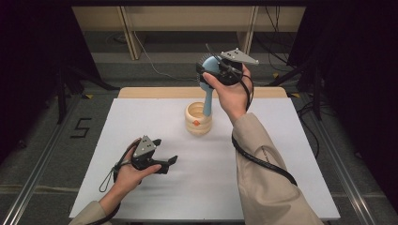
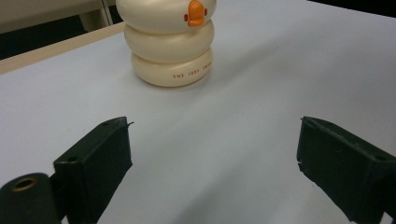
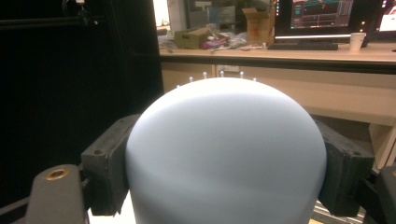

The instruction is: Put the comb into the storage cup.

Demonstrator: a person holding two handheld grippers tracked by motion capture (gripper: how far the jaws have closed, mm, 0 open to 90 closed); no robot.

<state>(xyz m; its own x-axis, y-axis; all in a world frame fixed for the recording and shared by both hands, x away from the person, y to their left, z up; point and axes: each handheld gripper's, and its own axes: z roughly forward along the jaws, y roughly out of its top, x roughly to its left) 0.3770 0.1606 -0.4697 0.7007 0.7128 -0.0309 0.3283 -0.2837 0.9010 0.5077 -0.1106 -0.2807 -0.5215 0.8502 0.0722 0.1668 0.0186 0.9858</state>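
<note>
Here the right gripper [image 1: 217,70] clamps a blue hairbrush [image 1: 210,75] by its head, handle down in the cream holder [image 1: 198,118] near the table's [image 1: 155,187] far edge. Left gripper [image 1: 166,164], jaws wide and empty, waits near the front-left corner, likely to steady the holder.

My left gripper [image 1: 170,161] sits low at lower left of the high view, jaws spread wide with nothing between them, pointing right. My right gripper [image 1: 206,70] is raised at upper centre, forearm stretched forward, jaws clamped on a pale blue brush head [image 3: 226,149].
</note>
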